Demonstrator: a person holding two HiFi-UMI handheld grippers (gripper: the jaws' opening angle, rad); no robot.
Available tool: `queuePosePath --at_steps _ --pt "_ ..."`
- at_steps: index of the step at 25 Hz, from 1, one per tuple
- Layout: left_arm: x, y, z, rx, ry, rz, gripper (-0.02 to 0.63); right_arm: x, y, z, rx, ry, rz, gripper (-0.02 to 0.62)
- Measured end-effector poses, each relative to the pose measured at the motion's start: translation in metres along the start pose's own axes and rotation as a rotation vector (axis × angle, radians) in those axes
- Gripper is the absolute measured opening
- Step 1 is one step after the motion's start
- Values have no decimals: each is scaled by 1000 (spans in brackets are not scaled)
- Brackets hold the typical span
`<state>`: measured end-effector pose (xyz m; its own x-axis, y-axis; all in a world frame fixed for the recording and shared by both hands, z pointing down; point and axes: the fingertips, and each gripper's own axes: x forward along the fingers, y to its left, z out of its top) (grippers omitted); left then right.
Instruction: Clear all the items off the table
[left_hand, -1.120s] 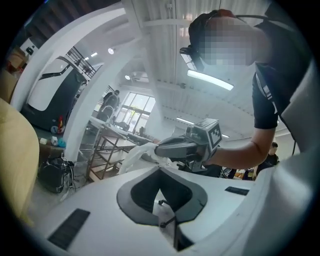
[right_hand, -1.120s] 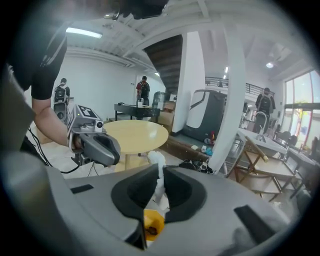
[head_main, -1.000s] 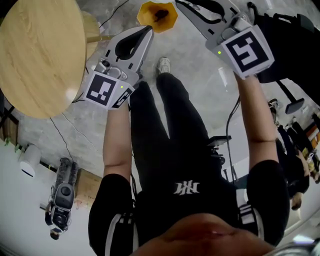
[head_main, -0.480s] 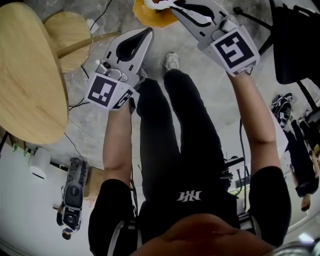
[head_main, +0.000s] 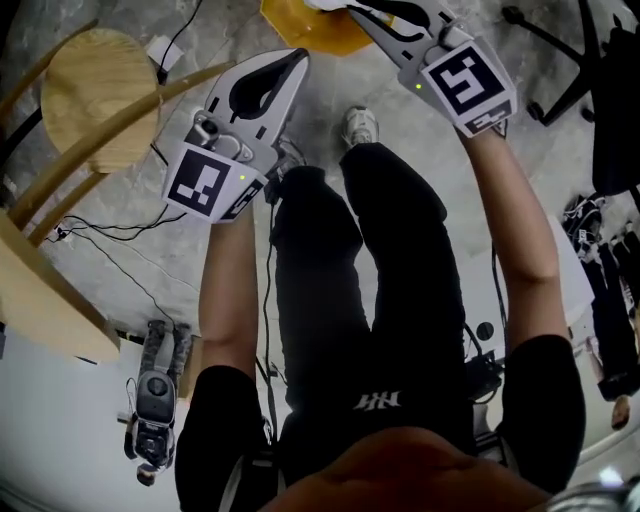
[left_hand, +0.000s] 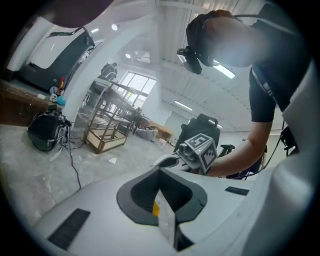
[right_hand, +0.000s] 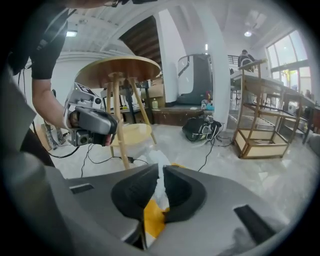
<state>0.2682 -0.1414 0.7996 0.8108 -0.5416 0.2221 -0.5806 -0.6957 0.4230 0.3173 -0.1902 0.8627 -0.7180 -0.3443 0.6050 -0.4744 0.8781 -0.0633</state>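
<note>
Head view: since a second ago both grippers have dropped toward the floor. The table (head_main: 45, 300) has slid to the far left, well away from the left gripper (head_main: 297, 58), and a stool (head_main: 95, 90) now shows beside that gripper. The yellow bin (head_main: 300, 30) lies closer, just beyond the tips of the right gripper (head_main: 345, 8). A white wad (head_main: 322, 5) sticks out of the right jaws, over the bin.

Left gripper view: the jaws are drawn together to a thin slit. A sliver of yellow shows through it, and nothing is clearly held.

Right gripper view: the jaws are nearly closed, clamped on the crumpled white wad. The wad pokes out past the tips, with the bin's yellow directly beneath.
</note>
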Motion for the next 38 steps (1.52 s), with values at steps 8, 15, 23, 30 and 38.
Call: queuePosePath --at_steps 8,15,23,30,38 --pt "15 25 -39 8 2 -10 12 45 -7 -57 18 41 10 32" --pt "12 23 -34 -1 4 2 12 50 -4 -58 20 41 29 164" --pt "-5 -31 31 -31 14 -4 12 -14 3 7 25 21 13 192" --pt "-31 -113 138 -9 -3 -27 12 -102 18 120 -18 -38 5 169" --pt "-101 -218 307 88 -86 -22 12 -239 66 310 -95 -203 6 48"
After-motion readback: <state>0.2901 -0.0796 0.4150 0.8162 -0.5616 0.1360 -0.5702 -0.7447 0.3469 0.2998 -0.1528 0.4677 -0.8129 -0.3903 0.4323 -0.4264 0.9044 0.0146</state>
